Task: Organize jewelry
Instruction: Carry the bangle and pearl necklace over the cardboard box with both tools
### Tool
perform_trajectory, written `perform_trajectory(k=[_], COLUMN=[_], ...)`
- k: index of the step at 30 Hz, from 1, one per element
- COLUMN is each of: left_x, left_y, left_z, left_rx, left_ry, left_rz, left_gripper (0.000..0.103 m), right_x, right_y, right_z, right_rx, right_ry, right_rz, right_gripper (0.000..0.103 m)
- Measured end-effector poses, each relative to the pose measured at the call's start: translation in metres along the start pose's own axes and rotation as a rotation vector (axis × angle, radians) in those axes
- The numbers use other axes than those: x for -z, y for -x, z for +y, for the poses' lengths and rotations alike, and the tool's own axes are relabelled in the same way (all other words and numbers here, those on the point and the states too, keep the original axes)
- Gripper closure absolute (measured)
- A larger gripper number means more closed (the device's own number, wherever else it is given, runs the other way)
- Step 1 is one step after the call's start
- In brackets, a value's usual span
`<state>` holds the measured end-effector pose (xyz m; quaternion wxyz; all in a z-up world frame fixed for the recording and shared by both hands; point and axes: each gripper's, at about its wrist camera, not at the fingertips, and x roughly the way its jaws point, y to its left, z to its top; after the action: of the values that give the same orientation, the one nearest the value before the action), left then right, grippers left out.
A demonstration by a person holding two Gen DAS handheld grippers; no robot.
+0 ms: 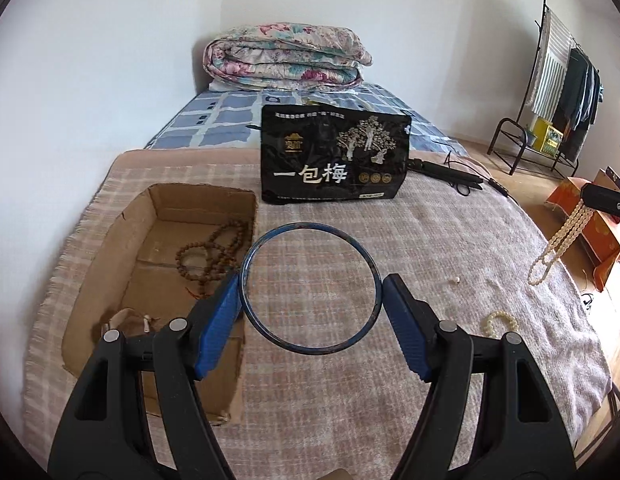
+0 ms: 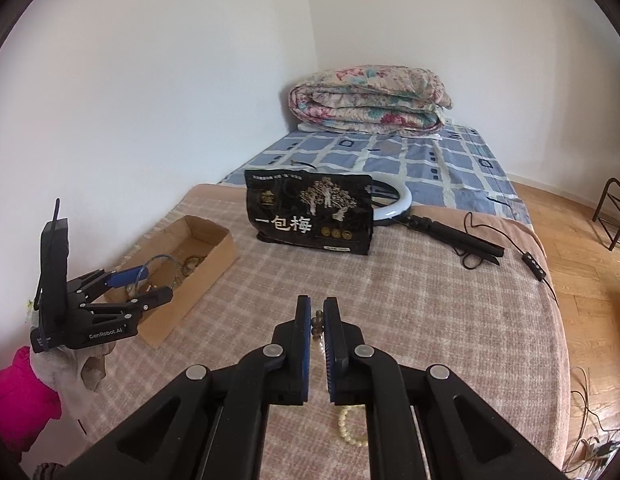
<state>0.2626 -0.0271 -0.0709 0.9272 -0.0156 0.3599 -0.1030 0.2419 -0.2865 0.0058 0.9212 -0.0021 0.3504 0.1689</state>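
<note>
My left gripper [image 1: 310,292] is shut on a blue bangle [image 1: 310,236], held above the blanket just right of the cardboard box [image 1: 110,248]. Brown wooden bead strands [image 1: 214,252] lie in the box. The left gripper also shows in the right wrist view [image 2: 150,282], with the bangle [image 2: 166,259] over the box [image 2: 214,256]. My right gripper [image 2: 317,320] is shut on a cream pearl necklace [image 2: 317,330]; in the left wrist view the necklace [image 1: 558,240] hangs from that gripper [image 1: 606,200]. A cream bead bracelet [image 1: 500,320] lies on the blanket and also shows in the right wrist view [image 2: 348,428].
A black snack bag [image 1: 334,152] stands mid-bed. A ring light with tripod and cable [image 2: 450,232] lies behind it. A folded floral quilt [image 1: 286,56] sits at the back. A clothes rack [image 1: 558,92] stands at right. A small loose bead [image 1: 455,279] lies on the blanket.
</note>
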Motion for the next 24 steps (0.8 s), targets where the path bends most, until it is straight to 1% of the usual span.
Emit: perform_trajectory(k=[8,13,18,24], left_x=[-0.004,-0.007,-0.012,-0.016], left_y=[0.006,0.006,0.0,-0.012], left_z=[0.048,0.073,0.1,0.123], left_rx=[-0.044,-0.055,-0.059,-0.064], left_ry=[0.011,0.014,0.026,0.029], left_rz=[-0.011,-0.016,-0.009,0.009], left_gripper=[0.03,0.03,0.03,0.03], right_x=[-0.024,-0.036,-0.045,-0.049], right_y=[-0.021,-0.041,-0.064,-0.093], right_z=[0.064,0.1,0.133,0.175], right_rx=[-0.087,-0.145,-0.201,-0.266], right_ry=[0.062,0.083,0.095,0.112], right_rz=[-0.009,-0.007,0.007,0.031], right_gripper=[0.1,0.1,0.1,0.1])
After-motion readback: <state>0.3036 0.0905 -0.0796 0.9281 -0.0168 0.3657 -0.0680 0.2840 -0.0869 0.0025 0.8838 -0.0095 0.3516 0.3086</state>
